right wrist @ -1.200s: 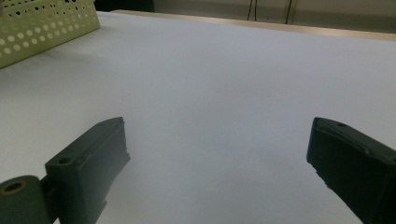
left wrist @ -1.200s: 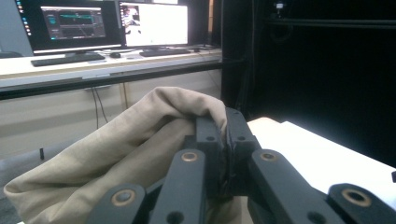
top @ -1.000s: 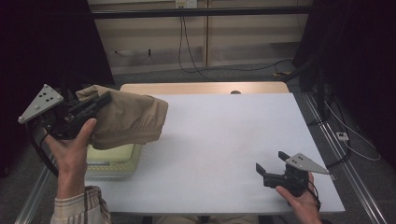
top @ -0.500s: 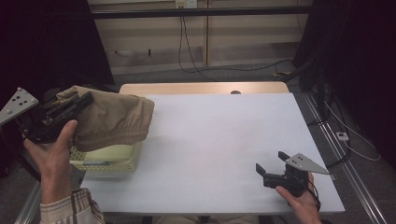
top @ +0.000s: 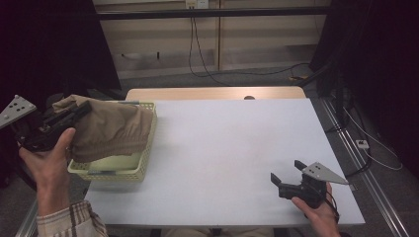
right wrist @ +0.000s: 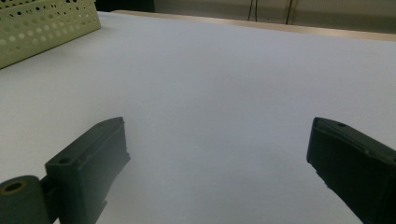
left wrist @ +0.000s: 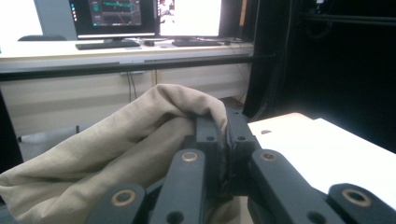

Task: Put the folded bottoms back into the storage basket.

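A tan cloth (top: pixel 113 131) hangs over a pale yellow perforated basket (top: pixel 143 158) at the table's left edge. My left gripper (top: pixel 81 109) is shut on a fold of that cloth (left wrist: pixel 140 140) and holds it up off the left side of the table. In the left gripper view the two jaws pinch the fabric at its top edge. My right gripper (top: pixel 286 173) rests low near the table's front right corner, open, with nothing between its fingers (right wrist: pixel 88 163).
The white table (top: pixel 237 148) stretches wide between the basket and the right gripper. A corner of the basket (right wrist: pixel 42 28) lies far off in the right gripper view. Cables run along the floor behind the table; a desk with monitors (left wrist: pixel 140 14) stands beyond.
My left gripper has carried the tan cloth leftward and slightly down, uncovering more of the basket. The right gripper has stayed still.
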Action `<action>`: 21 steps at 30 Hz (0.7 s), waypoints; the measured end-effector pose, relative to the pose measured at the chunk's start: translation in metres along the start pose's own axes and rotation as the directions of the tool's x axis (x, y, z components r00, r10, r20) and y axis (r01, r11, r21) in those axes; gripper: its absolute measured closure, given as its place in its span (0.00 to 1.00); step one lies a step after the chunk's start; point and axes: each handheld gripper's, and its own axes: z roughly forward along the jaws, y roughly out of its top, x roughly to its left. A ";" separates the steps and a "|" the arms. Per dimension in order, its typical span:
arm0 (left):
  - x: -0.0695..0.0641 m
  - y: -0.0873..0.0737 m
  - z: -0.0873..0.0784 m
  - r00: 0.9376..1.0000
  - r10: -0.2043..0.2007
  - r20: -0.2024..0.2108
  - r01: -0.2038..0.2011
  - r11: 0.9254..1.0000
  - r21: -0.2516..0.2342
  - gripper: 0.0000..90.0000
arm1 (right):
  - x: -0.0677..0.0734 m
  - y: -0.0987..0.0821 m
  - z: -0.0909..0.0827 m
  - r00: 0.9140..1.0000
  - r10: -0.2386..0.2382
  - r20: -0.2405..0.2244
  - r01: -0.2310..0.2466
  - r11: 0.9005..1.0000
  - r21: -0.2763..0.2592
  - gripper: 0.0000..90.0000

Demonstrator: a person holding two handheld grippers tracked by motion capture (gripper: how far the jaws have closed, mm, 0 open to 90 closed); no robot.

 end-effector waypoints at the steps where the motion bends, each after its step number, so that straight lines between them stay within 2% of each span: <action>1: 0.000 0.000 0.000 1.000 0.000 0.000 0.000 1.000 0.000 0.97 | 0.000 0.000 0.000 1.000 0.000 0.000 0.000 1.000 0.000 0.05; 4: 0.007 -0.003 -0.001 1.000 -0.009 -0.023 0.009 1.000 0.007 0.97 | 0.000 0.000 0.000 1.000 0.000 0.000 0.000 1.000 0.001 0.05; 10: 0.015 -0.007 0.001 0.999 -0.025 -0.032 0.026 0.999 0.024 0.97 | 0.000 0.000 0.000 1.000 -0.002 0.001 0.002 1.000 0.001 0.05; 15: 0.022 -0.014 0.008 0.999 -0.025 -0.041 0.028 0.996 0.079 0.97 | 0.000 0.000 0.000 1.000 -0.001 0.001 0.001 1.000 0.000 0.05; 21: 0.030 -0.021 0.010 0.998 -0.042 -0.043 0.047 0.992 0.113 0.97 | 0.000 0.000 0.000 1.000 0.001 0.000 -0.001 1.000 0.002 0.05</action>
